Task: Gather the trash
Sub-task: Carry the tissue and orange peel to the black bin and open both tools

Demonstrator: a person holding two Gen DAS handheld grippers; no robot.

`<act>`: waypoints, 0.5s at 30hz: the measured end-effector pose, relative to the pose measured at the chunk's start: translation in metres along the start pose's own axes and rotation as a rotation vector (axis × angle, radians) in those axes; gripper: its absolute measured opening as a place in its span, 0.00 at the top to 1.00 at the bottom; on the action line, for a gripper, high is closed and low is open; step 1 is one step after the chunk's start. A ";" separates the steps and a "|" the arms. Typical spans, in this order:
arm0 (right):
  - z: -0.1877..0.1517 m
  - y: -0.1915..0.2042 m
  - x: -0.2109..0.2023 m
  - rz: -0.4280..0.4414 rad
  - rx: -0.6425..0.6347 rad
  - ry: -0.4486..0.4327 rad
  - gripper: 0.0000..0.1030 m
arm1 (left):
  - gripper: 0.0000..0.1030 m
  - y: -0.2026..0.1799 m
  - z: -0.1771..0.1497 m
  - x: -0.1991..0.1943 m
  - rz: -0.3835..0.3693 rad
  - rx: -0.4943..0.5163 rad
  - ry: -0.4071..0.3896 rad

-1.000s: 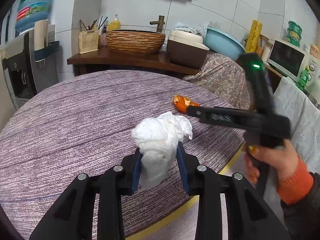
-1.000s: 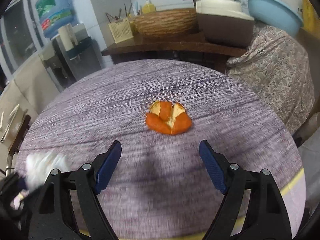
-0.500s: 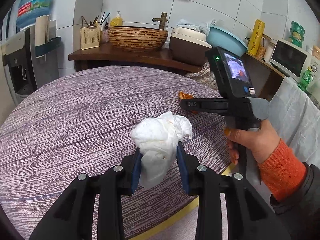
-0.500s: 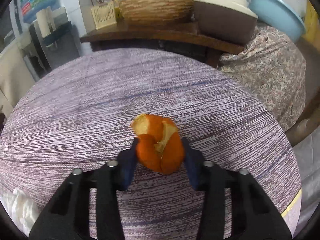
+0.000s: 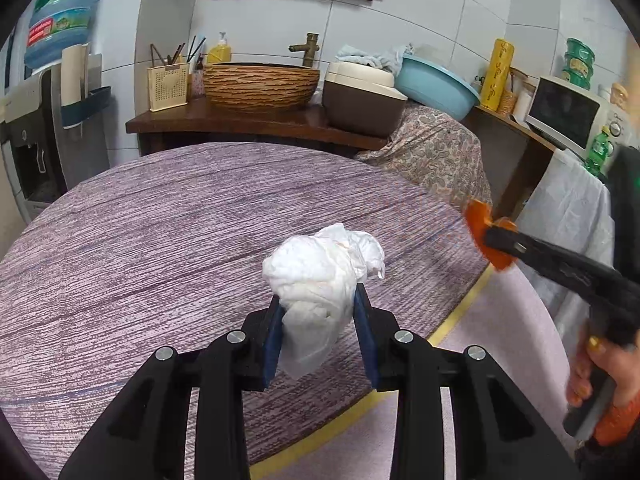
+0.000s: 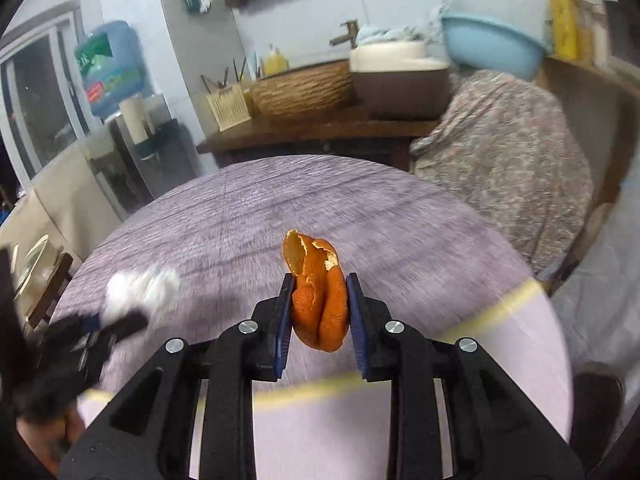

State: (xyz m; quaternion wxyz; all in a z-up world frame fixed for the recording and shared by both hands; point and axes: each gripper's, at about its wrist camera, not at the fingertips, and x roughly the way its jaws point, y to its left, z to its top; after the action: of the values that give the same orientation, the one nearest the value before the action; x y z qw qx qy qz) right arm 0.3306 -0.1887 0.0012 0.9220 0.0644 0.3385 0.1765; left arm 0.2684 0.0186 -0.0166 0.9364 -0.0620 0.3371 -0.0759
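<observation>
A crumpled white tissue (image 5: pixel 320 276), soft and full of wrinkles, is being gripped between the blue pads (image 5: pixel 273 338) of the left gripper (image 5: pixel 318 330), whose black plastic fingers are being pressed against both sides of the wad; the tissue is being held above the round table (image 5: pixel 140 248), near its front edge, with one loose corner hanging down between the fingers. The table is being covered by a purple cloth with a fine streaked, woven texture, and a yellow band is being shown along its rim. A piece of orange peel (image 6: pixel 318 300), curled and folded, glossy on the outside and pale on the inside with a torn upper edge, is being clamped by the right gripper (image 6: pixel 320 314), and it is also being held in the air over the front part of the table. In the left wrist view, the same peel (image 5: pixel 480 224) is being seen at the tip of the right gripper, just past the right edge of the table, with the person's hand (image 5: pixel 600 372) around the handle. Behind the table, a ribbed brown basin (image 5: pixel 262 86) of round shape is being seen on a dark wooden counter (image 5: pixel 248 122).
</observation>
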 end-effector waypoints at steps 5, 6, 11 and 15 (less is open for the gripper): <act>-0.045 -0.026 -0.071 -0.052 0.005 -0.060 0.74 | 0.68 -0.028 -0.004 -0.011 -0.072 0.057 -0.011; -0.056 -0.031 -0.087 -0.068 0.008 -0.077 0.74 | 0.68 -0.035 -0.007 -0.014 -0.084 0.077 -0.013; -0.111 -0.061 -0.157 -0.173 0.017 -0.155 0.74 | 0.68 -0.090 -0.022 -0.028 -0.171 0.187 -0.012; -0.156 -0.094 -0.199 -0.269 0.070 -0.175 0.74 | 0.68 -0.156 -0.043 -0.036 -0.280 0.310 0.022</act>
State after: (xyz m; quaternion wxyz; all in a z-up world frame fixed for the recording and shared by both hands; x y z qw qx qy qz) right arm 0.1153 -0.3492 -0.0205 0.9605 0.0656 0.2683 0.0331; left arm 0.1979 -0.1301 -0.0011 0.9113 0.0375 0.3197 -0.2568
